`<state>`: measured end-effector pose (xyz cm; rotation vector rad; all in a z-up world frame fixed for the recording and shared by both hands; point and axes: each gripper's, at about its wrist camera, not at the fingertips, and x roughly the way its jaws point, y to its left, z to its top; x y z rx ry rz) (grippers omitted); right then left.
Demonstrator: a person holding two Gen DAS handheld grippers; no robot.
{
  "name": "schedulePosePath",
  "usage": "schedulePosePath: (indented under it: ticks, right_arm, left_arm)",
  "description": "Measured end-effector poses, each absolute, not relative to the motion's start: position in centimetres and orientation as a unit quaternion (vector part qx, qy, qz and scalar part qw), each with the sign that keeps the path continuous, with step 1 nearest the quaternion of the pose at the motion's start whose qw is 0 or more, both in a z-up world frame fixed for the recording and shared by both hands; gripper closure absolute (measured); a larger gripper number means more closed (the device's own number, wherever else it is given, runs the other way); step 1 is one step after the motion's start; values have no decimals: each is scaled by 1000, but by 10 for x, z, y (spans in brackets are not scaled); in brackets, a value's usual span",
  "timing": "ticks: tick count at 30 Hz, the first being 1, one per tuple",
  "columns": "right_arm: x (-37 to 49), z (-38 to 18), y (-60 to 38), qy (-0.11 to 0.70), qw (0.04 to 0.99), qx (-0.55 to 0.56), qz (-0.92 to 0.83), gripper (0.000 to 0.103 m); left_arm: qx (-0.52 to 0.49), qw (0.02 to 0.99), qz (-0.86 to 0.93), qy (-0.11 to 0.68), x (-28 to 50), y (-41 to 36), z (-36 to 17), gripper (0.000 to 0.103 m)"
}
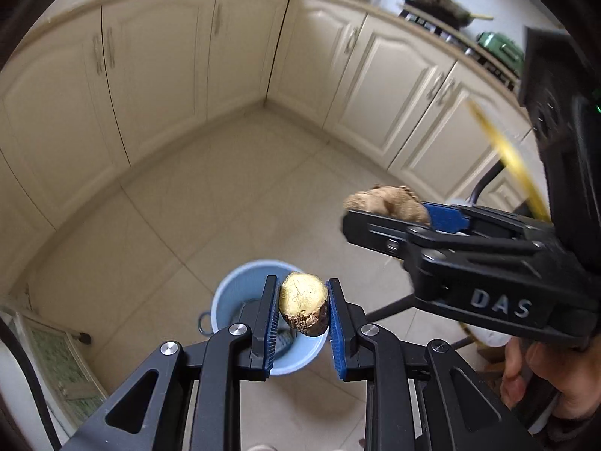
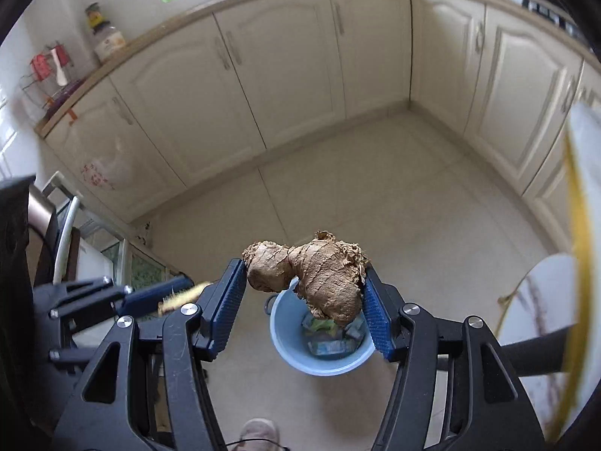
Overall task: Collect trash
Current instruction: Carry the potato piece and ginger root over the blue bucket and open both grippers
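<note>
My left gripper (image 1: pixel 303 306) is shut on a golden, foil-like lump (image 1: pixel 304 308) and holds it above the light blue bin (image 1: pixel 233 293) on the floor. My right gripper (image 2: pixel 306 282) is shut on a brown piece of ginger root (image 2: pixel 311 274) and holds it over the same bin (image 2: pixel 285 342), which has wrappers inside. In the left wrist view the right gripper (image 1: pixel 379 210) with the ginger (image 1: pixel 387 201) is up to the right. In the right wrist view the left gripper (image 2: pixel 180 293) shows at the left with a bit of gold.
Cream kitchen cabinets (image 1: pixel 157 67) line the walls around a tiled floor (image 2: pixel 375 188). A white marble table with a gold rim (image 2: pixel 544 300) stands at the right. A stove with a pan (image 1: pixel 443 3) is on the far counter. A shoe (image 2: pixel 259 432) shows at the bottom.
</note>
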<state>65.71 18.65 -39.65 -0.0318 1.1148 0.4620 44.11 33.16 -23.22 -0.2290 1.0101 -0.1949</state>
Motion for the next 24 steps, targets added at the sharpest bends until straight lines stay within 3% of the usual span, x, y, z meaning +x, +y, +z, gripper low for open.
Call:
schedulePosePath:
  ticks: [5,8,11,13,24]
  right_arm:
    - [679,-439,183,556,804,5,209,43]
    - [686,-448,177,561,803,8,202,34]
    - [690,-452,172,564,802,10,199,33]
    - [690,-451,171,564,802,10,198,32]
    - [667,-405,181,531,821,-16,207,32]
  left_arm:
    - [-119,846,-98,511,481,329,-270,83]
    - [-116,839,-96,523,507,323,-282,80]
    - [-120,836,-83,528,517,324,-294,68]
    - [-118,839,-69,527,522,323,-297,46]
    - [-115,871,7,478,495,336,-250,43]
